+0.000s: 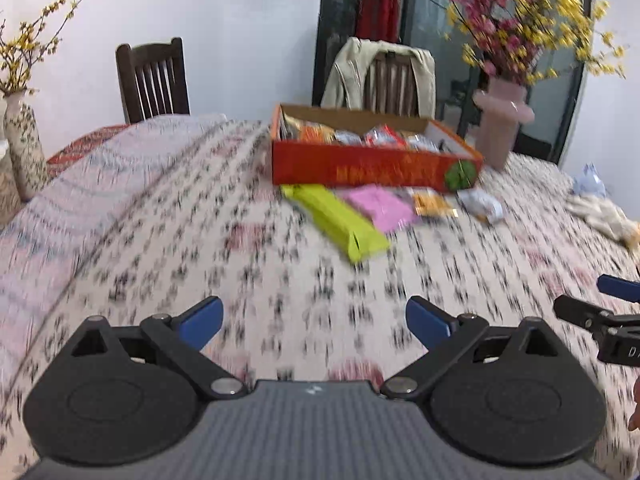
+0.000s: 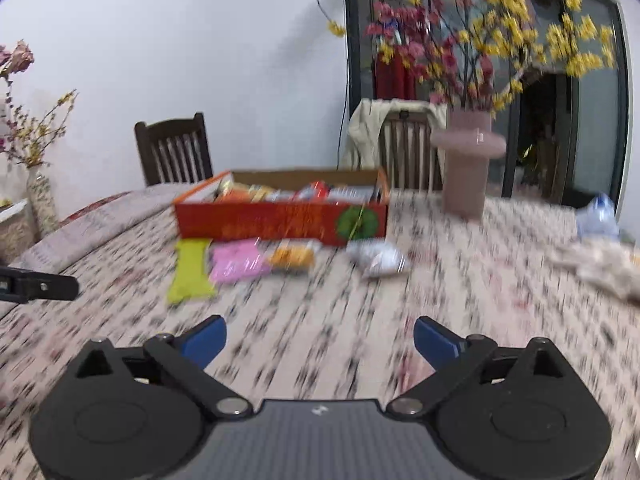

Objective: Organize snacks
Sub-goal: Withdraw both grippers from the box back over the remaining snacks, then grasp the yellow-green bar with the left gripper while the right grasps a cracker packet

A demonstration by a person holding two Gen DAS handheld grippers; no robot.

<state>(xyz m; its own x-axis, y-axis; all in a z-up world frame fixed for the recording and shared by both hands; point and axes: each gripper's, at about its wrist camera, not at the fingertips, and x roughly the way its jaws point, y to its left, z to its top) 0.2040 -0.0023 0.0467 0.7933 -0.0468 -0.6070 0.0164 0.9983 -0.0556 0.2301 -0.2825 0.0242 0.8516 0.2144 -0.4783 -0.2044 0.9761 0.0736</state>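
Almost nothing can be read. The red box [image 1: 372, 168] carries a row of gold characters along its front, smeared by blur past reading, beside a round green emblem. In the left wrist view, the other hand-held gripper [image 1: 616, 320] shows a white "D" at the picture's edge; the rest is cut off.

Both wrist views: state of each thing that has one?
left gripper: open, empty
right gripper: open, empty
red box: open-topped, holding snacks
yellow-green packet: flat on tablecloth, outside box
pink packet: flat, outside box
orange packet: outside box
silver packet: outside box
pink vase: upright
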